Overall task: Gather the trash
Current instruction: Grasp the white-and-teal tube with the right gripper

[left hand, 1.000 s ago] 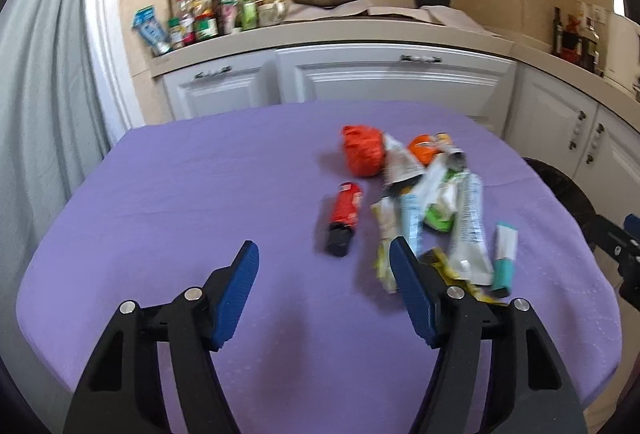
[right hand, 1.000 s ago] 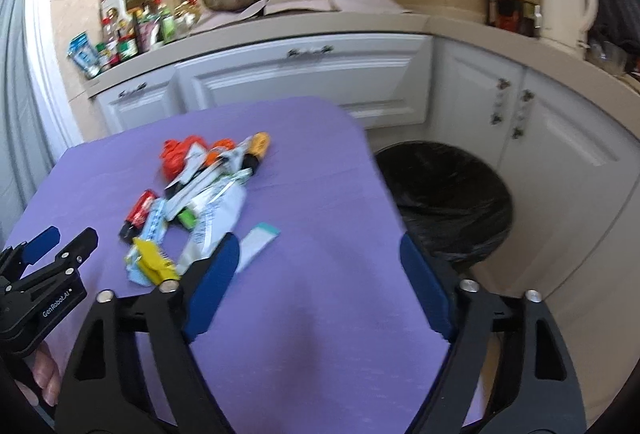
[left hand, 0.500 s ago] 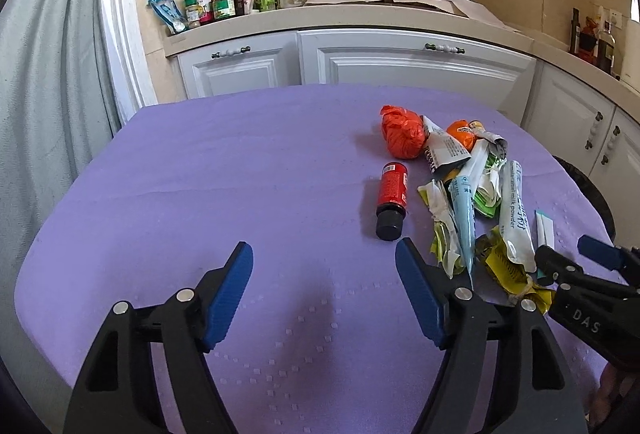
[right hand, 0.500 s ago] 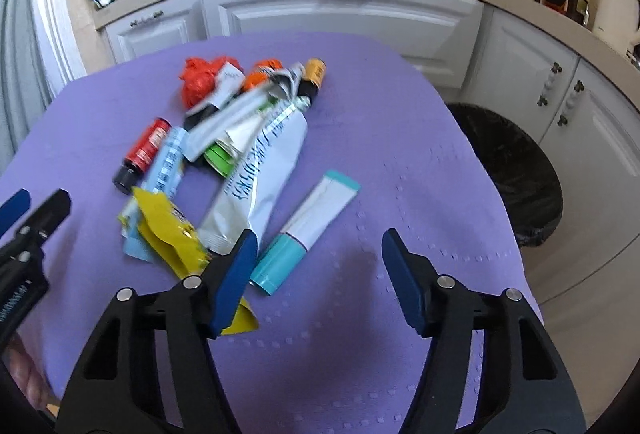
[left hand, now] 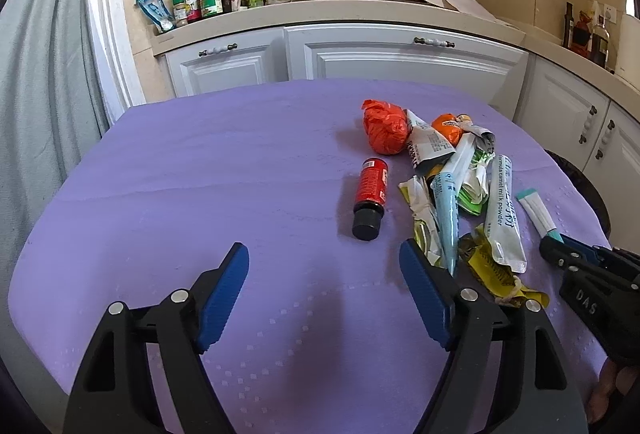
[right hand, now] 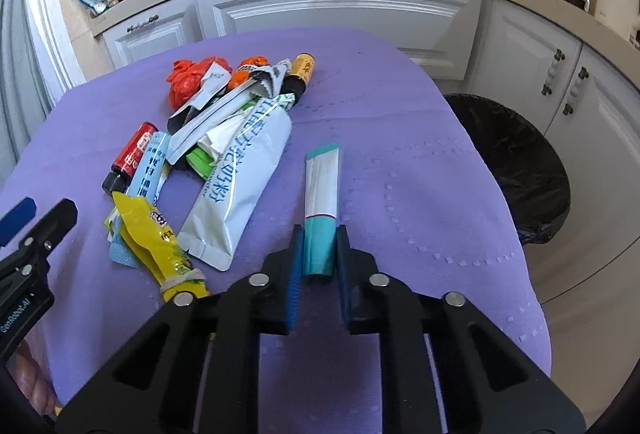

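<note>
Fingers [right hand: 295, 266] of my right gripper [right hand: 318, 234] are clamped on the teal cap end of the tube [right hand: 322, 190], one blue pad on each side of it, and the white body of the tube runs away from me across the purple desk [right hand: 420, 170], lying flat on the cloth. On my left gripper [left hand: 324, 262] the jaws are opening, and between them is only bare cloth; its right finger [left hand: 424, 298] sits just beside the near edge of the trash pile. Taking the tube as my landmark: just to its left lies the big silver pouch [right hand: 240, 186], slanting toward me, near the tube but not touching it. Left of the pouch, and nearer to me, is the yellow wrapper [right hand: 156, 234], with a pale blue sachet [right hand: 146, 170] partly under it. Farther left of that lies the red bottle [right hand: 130, 158] on its side, black cap toward me. Beyond the pouch, farther from me than the tube's flat end, sit a green packet [right hand: 200, 162], a crumpled red bag [right hand: 186, 80] and an amber bottle [right hand: 300, 74], all heaped together. To the tube's right, past the desk edge and lower down, stands the black-lined bin [right hand: 520, 162], well apart from it.
</note>
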Demonstrator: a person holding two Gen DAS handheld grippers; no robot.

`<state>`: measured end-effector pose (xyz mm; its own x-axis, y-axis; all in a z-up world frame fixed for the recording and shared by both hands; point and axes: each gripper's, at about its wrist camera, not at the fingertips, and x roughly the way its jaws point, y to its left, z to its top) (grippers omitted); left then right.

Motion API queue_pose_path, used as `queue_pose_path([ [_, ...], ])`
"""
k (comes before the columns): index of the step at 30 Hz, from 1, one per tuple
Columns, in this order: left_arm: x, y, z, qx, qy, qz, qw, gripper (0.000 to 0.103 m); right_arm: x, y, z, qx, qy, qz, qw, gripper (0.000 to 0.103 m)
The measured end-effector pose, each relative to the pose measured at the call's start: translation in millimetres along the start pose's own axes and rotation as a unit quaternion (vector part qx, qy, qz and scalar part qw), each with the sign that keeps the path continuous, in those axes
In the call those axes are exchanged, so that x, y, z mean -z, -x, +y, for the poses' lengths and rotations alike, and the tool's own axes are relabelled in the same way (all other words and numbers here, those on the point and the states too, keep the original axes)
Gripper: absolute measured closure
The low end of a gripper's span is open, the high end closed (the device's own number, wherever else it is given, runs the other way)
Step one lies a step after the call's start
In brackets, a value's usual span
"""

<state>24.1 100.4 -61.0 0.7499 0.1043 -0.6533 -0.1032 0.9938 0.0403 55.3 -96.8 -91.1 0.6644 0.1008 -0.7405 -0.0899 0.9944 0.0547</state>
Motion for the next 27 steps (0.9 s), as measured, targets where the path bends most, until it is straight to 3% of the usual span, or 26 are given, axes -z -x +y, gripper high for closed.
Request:
queue_pose_path([
  [11,1,8,-28,0.015,-0.009,0.005,0.9998,0.028,5,18,-26,0.005,-0.007,-0.028,1.000,0.091],
  [19,3,17,-71,0.032,-0.030,0.015,0.9989,0.027,13,39,-57,0.007,-0.019,-0.056,0.998,0.091],
  [27,9,-3,-107,0.004,-0.050,0.038,0.9980,0.024,22,50,-87,0.000,-0.045,-0.065,0.997,0.091],
])
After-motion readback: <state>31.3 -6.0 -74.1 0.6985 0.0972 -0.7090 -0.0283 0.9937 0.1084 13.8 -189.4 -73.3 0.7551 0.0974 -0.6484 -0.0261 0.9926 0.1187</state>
